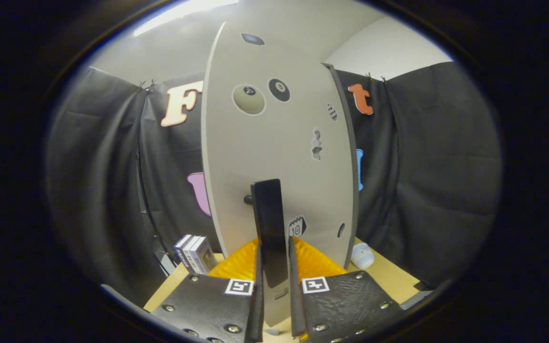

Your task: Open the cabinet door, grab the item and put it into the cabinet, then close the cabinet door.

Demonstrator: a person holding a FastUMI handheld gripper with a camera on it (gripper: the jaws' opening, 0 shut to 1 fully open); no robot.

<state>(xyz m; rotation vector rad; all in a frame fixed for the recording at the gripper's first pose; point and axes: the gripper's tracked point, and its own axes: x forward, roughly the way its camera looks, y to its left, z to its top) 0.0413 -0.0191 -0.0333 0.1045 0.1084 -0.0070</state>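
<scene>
The white cabinet door (pixel 274 143), dotted with small stickers, stands upright right in front of me. Its black vertical bar handle (pixel 269 214) sits between my fingers. My gripper (pixel 275 244) is shut on that handle, one finger pressing each side. The door's dark right edge (pixel 348 157) shows, so the door stands at an angle to me. A small pale blue and white item (pixel 362 256) lies on the wooden table (pixel 393 276) just past the door's right edge. The cabinet's inside is hidden behind the door.
A couple of small boxes (pixel 195 254) stand on the table's left side, beside the door's lower left corner. Black cloth walls close in on the left and right. The table's near right edge has a dark flat object (pixel 420 286) on it.
</scene>
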